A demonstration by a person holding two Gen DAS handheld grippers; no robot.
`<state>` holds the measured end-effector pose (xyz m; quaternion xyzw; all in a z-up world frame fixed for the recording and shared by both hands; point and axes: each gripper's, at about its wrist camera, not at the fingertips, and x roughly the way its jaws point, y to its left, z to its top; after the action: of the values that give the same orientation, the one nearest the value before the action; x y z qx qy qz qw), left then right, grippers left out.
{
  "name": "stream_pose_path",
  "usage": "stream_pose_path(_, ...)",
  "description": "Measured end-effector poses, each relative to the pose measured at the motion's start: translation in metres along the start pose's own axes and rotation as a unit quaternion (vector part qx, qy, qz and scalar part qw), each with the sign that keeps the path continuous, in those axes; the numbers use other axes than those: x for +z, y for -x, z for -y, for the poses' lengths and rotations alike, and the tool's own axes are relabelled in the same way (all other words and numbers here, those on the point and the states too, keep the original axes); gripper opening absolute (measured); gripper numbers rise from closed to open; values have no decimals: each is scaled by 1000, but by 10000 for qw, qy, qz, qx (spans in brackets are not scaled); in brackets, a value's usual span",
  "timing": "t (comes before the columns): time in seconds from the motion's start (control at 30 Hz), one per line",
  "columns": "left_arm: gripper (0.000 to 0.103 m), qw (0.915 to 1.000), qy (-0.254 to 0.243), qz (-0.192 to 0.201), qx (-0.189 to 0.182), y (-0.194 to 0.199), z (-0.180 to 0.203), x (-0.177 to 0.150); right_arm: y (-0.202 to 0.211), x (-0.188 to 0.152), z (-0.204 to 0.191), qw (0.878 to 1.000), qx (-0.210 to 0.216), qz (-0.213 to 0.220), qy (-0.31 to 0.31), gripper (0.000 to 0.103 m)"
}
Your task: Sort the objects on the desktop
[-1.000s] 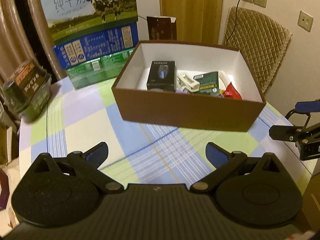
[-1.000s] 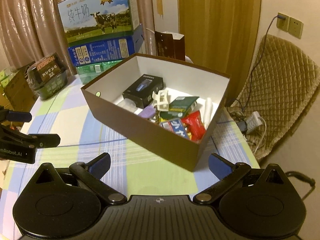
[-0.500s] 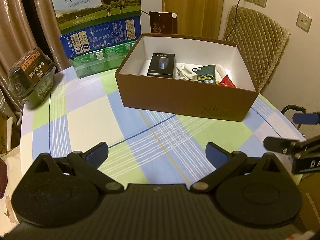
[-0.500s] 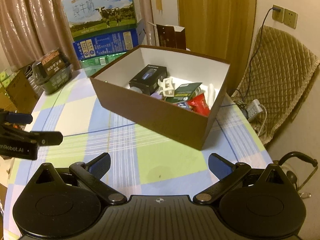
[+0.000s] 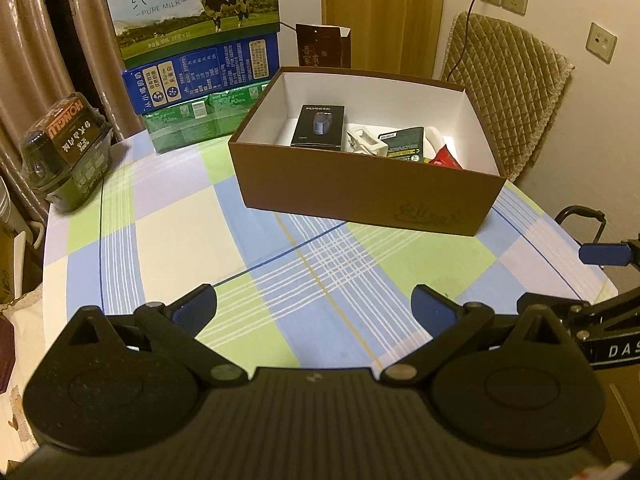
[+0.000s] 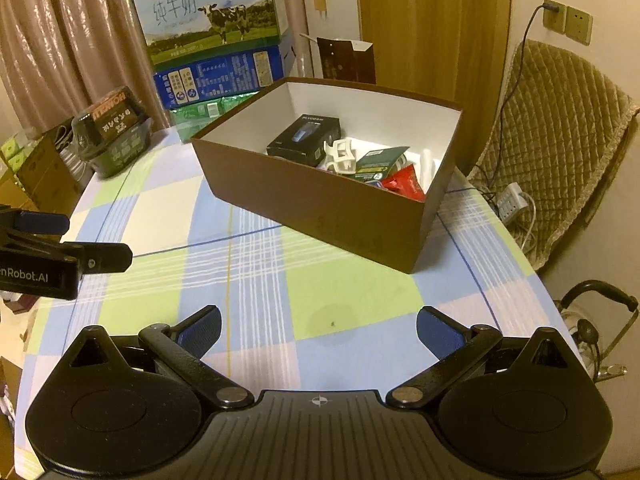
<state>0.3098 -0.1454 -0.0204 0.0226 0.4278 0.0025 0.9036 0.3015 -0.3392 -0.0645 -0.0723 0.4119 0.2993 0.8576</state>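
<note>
A brown cardboard box [image 5: 360,196] [image 6: 320,208] stands on the checked tablecloth. Inside it lie a black shaver box [image 5: 319,125] [image 6: 306,136], a white plastic clip [image 5: 366,142] [image 6: 340,156], a dark green packet [image 5: 402,144] [image 6: 378,162], a red packet [image 5: 446,158] [image 6: 404,182] and a white tube [image 6: 427,164]. My left gripper [image 5: 314,306] is open and empty, held above the tablecloth well short of the box. My right gripper [image 6: 318,326] is open and empty, likewise near the table's front. Each gripper shows at the edge of the other's view.
Stacked milk cartons [image 5: 192,36] [image 6: 216,40] stand behind the box at the back left. A dark snack tub [image 5: 66,148] [image 6: 114,132] sits at the table's left edge. A quilted chair [image 5: 504,92] [image 6: 560,140] stands to the right. A dark paper bag [image 5: 324,46] is behind the box.
Both grippers have drawn back from the box, which now looks smaller and farther away. Both stay open and empty.
</note>
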Motion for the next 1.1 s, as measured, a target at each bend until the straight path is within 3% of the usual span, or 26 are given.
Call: stream_pose_path(1.1,102,9999,58,-145,-37,-6,2,-9,-8,4,2,10000,-74,-30,-3,101)
